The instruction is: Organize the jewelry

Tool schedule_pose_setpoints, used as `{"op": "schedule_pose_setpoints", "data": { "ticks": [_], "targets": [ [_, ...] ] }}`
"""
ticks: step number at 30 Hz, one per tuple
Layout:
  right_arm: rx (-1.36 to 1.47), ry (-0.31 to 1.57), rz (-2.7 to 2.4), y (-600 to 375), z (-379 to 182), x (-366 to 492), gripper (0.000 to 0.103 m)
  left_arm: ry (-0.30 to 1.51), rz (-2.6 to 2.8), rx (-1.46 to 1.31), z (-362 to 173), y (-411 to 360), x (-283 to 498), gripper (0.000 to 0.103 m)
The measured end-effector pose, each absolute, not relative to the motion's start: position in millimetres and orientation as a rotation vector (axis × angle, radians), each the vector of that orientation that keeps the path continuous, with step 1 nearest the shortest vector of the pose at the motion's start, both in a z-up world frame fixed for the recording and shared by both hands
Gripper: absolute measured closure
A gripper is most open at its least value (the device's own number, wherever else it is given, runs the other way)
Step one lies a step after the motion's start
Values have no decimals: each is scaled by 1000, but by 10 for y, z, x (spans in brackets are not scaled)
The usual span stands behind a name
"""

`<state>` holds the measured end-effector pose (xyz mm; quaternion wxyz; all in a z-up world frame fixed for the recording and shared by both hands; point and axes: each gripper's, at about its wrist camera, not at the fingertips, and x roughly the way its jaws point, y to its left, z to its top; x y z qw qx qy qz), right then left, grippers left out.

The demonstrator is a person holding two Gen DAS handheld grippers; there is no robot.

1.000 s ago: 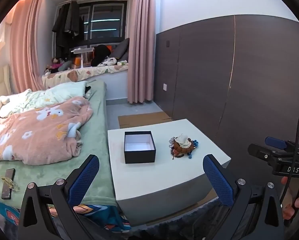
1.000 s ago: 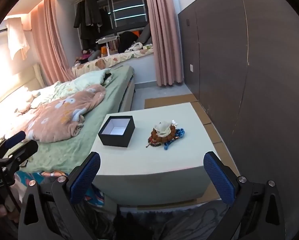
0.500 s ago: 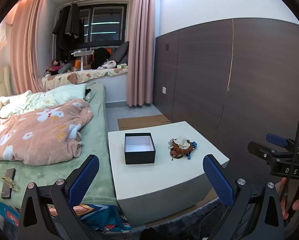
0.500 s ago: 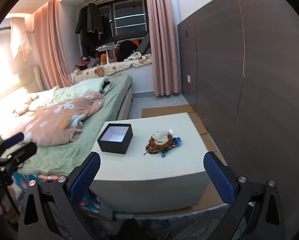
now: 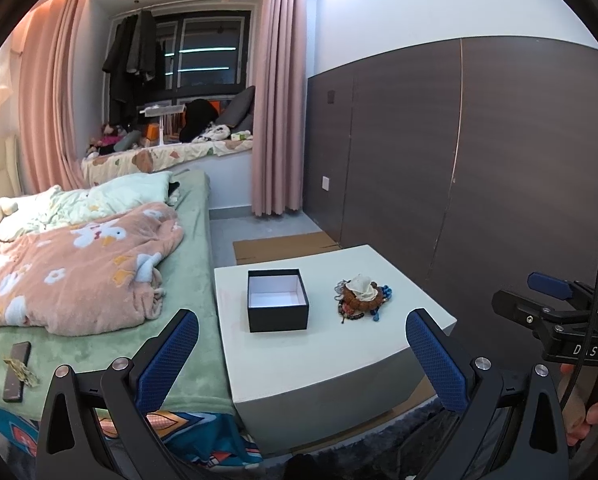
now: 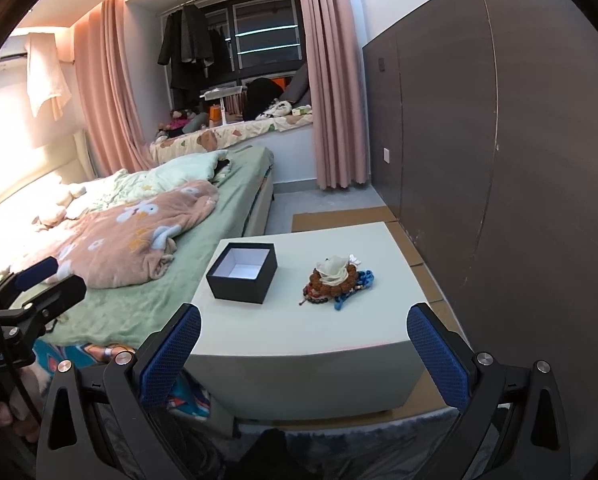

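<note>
A: Where is the jewelry?
B: The jewelry pile (image 5: 361, 297) lies right of the open black box (image 5: 277, 300) on the white table (image 5: 339, 344).
A: The grippers?
B: The left gripper (image 5: 299, 354) and the right gripper (image 6: 304, 347) hover short of the box, fingers spread wide, holding nothing.

Jewelry pile (image 6: 337, 280): pieces tangled, can't tell apart.

One black box (image 5: 277, 300), lidless, white inside. One heap of jewelry (image 5: 362, 298); separate pieces too tangled to count. One white table (image 5: 327, 352). Two grippers: left (image 5: 301, 354), right (image 6: 304, 346), both spread wide. One phone (image 5: 16, 371) on one bed (image 5: 191, 280).
</note>
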<state>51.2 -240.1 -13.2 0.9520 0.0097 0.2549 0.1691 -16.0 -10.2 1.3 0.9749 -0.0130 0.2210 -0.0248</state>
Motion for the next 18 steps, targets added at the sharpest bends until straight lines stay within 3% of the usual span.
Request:
{"op": "schedule_pose_setpoints", "data": {
  "ticks": [18],
  "targets": [
    [-10,519,284,-2406,-137,478,0,454,-49,-21,32,-135,-128,0]
  ]
}}
